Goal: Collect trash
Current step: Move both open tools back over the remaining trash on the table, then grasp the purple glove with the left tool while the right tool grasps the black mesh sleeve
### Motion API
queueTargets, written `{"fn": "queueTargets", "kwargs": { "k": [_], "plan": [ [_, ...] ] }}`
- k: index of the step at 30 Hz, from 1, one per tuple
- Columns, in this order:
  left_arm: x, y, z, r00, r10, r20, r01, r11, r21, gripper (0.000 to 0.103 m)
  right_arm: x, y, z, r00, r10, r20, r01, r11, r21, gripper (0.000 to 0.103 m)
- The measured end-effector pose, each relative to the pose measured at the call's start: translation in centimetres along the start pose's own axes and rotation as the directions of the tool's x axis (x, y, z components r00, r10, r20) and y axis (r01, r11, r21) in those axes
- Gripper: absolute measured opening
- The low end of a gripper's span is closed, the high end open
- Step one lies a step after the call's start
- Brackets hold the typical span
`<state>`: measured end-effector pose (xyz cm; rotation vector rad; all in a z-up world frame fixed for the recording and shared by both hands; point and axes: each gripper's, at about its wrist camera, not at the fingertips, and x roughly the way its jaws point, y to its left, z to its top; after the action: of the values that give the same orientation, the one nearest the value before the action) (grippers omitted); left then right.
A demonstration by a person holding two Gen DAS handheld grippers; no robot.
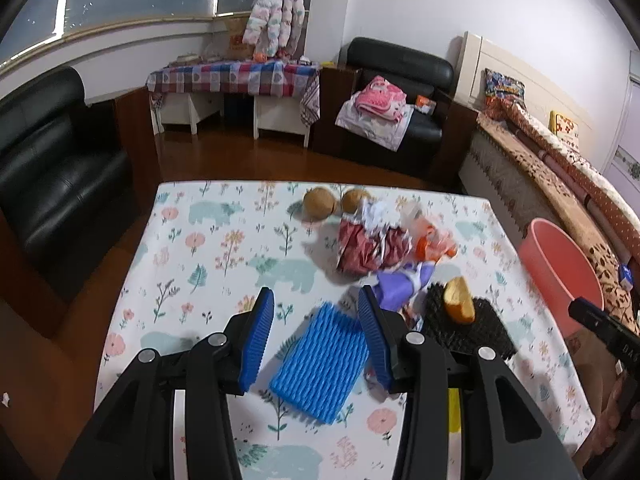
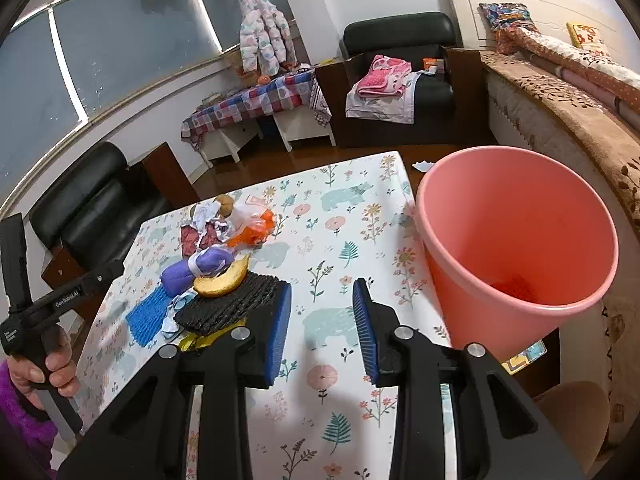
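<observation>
Step in hand: left gripper (image 1: 316, 332) lining up on the blue foam net sleeve (image 1: 320, 364), fingers spread either side above it, not pinching. Sleeve lies flat on the worktop (image 1: 208, 248), just beside the black foam net (image 1: 472, 328) holding a bread chunk (image 1: 460, 300); long axis runs toward the camera, tilted slightly right at the far end. Next: drop, pinch across the short width, carry to the pink bin (image 2: 516, 248). Right gripper (image 2: 322, 328) spread, empty, near the bin
</observation>
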<state>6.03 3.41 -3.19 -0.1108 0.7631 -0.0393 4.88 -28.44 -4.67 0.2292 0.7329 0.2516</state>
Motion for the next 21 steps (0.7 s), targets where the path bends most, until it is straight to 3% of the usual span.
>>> {"fn": "queueTargets", "kwargs": {
  "k": [11, 21],
  "plan": [
    [2.1, -2.9, -0.1, 0.994, -0.106, -0.034, 0.108, 0.992, 0.065, 0.043, 1.0, 1.8, -0.3, 0.999, 0.036, -0.038, -0.038, 0.999, -0.039, 0.032],
    [6.1, -4.2, -0.1, 0.987, -0.128, -0.092, 0.136, 0.987, 0.082, 0.043, 1.8, 4.3, -0.4, 0.993, 0.089, -0.079, -0.097, 0.99, -0.098, 0.032]
  ]
}}
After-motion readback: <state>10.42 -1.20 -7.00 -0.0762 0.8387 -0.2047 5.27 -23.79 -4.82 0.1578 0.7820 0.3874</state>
